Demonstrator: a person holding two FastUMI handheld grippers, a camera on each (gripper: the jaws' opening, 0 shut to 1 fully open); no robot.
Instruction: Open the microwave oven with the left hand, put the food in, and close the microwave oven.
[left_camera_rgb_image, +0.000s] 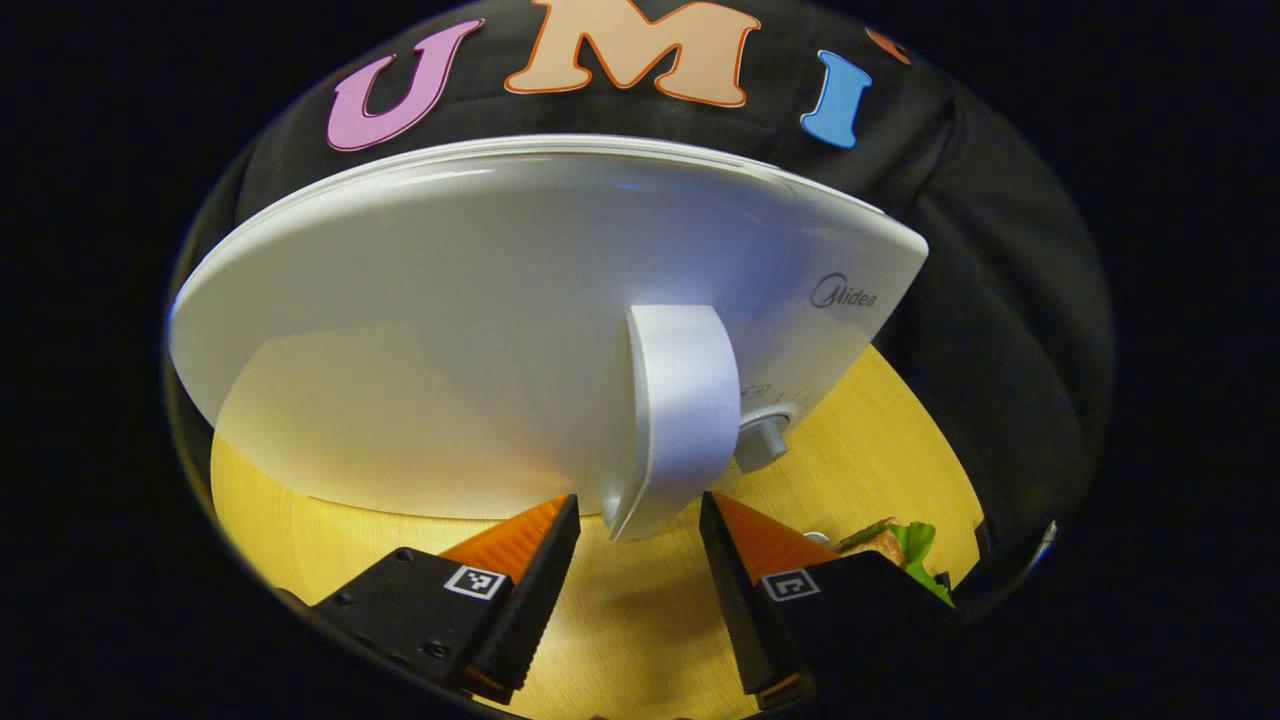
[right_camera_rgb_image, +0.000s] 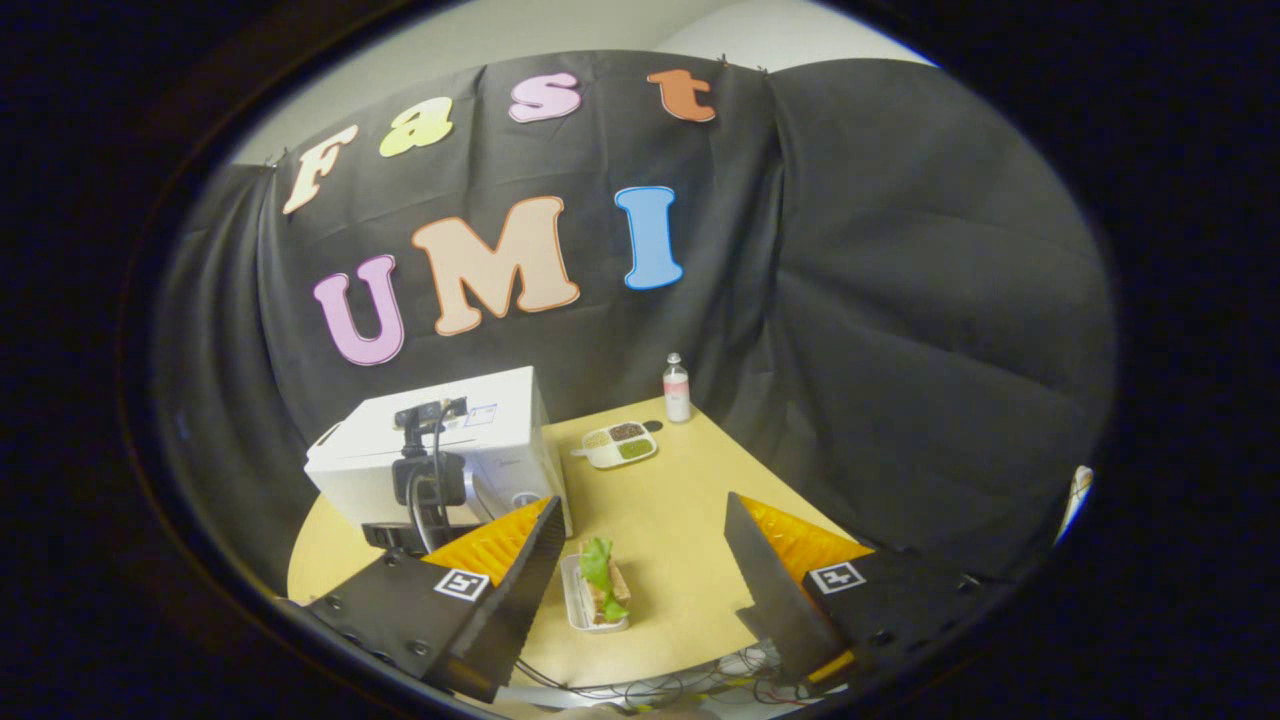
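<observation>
In the left gripper view the sandwich (left_camera_rgb_image: 897, 548) at lower right is cut off by the gripper's own finger and the picture's edge — the microwave's (left_camera_rgb_image: 520, 330) dial (left_camera_rgb_image: 765, 437) sits half hidden behind the door handle (left_camera_rgb_image: 672, 415).

Food (right_camera_rgb_image: 601, 590) before microwave (right_camera_rgb_image: 450, 450); bottle (right_camera_rgb_image: 677, 388) behind.

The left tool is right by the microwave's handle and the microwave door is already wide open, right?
Not quite. The left tool is right by the handle, its fingers open either side of the handle's lower end, but the microwave door is shut, not wide open. The left gripper view shows this.
</observation>
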